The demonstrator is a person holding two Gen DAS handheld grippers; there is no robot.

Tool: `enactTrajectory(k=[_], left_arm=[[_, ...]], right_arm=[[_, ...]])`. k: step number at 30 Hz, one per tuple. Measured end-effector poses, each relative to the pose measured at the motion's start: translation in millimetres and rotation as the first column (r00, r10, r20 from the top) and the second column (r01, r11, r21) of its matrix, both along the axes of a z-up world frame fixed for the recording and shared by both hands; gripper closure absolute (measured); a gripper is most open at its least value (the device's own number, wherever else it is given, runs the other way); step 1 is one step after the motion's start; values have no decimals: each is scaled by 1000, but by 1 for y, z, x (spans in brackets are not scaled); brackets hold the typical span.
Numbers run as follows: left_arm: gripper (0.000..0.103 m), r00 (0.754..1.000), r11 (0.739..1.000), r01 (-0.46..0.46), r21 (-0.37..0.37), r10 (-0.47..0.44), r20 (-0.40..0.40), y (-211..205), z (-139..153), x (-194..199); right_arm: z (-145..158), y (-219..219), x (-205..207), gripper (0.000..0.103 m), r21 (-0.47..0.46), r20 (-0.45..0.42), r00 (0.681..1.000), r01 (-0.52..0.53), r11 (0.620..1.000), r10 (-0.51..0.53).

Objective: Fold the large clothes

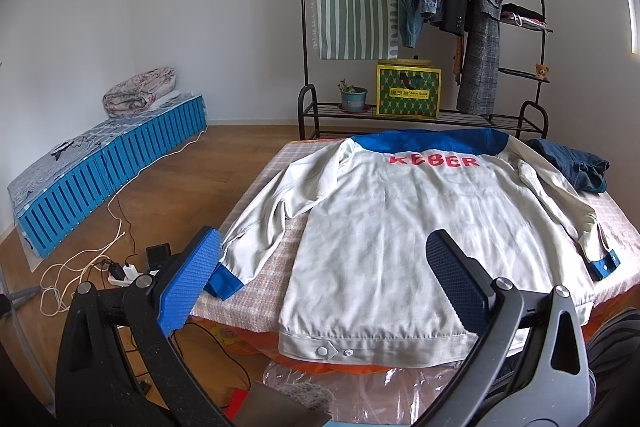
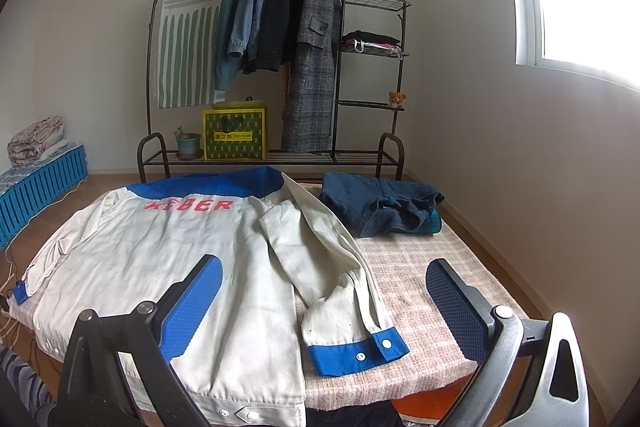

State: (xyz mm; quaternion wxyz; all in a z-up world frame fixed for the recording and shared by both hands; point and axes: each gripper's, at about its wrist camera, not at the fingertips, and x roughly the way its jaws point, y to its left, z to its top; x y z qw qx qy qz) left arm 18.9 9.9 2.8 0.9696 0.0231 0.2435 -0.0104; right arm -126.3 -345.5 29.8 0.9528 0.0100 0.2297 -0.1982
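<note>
My left gripper (image 1: 324, 279) hangs over the near edge of the table (image 1: 280, 251), jaws spread, and the jacket (image 1: 400, 227) lies flat on the table just ahead of it, back up, hem nearest me and collar farthest. One sleeve (image 1: 256, 219) runs out to the left of my left gripper, its cuff at the table's left edge. My right gripper (image 2: 324, 307) hangs further right, also spread; the other sleeve (image 2: 340, 275) lies straight ahead between its fingers, cuff toward me. Beyond that sleeve, at the far right of the table, sits a folded garment (image 2: 384, 205). Behind the table stands a clothes rack (image 2: 280, 155) against the wall.
</note>
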Motion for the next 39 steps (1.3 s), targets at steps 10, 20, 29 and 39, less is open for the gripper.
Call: enactTrajectory(k=[10, 20, 29, 39], left_arm=[[0, 996, 996, -66, -54, 63, -59, 43, -27, 31], [0, 984, 993, -76, -95, 59, -171, 120, -74, 67], [0, 974, 994, -99, -56, 85, -210, 167, -97, 93], [27, 893, 937, -209, -279, 66, -446, 242, -154, 160]], right_arm=[[6, 15, 30, 0, 7, 3, 997, -73, 997, 73], [5, 47, 74, 0, 31, 13, 982, -188, 982, 187], [7, 91, 114, 0, -45, 8, 961, -276, 960, 277], [5, 147, 166, 0, -111, -35, 886, -462, 880, 461]])
